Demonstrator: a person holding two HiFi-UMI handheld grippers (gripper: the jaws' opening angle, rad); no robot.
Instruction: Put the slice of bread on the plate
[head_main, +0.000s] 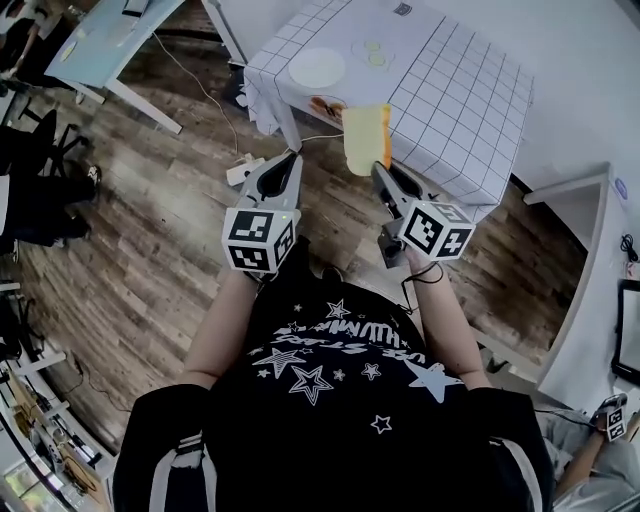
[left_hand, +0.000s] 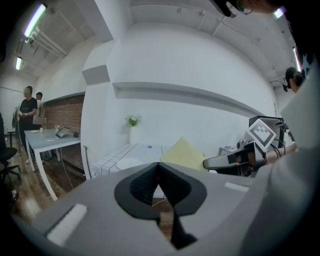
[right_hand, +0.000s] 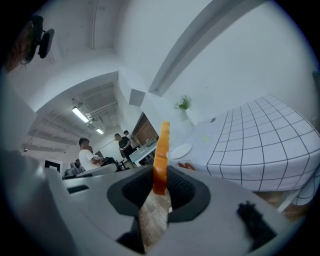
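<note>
Bread (head_main: 366, 138): held on edge, long axis upright, pinched in the right gripper (head_main: 379, 168), short of the table (head_main: 470, 90); plate (head_main: 316, 67) is found on it, ahead and slightly leftward, well apart; left gripper (head_main: 292, 156) pressed together, empty.

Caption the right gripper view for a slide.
Right gripper clamps the slice of bread edge-on, facing the white plate on the checked table.

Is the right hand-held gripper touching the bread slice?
Touching. In the right gripper view, the right hand-held gripper has its jaws closed on the bread slice, which stands upright between them.
</note>
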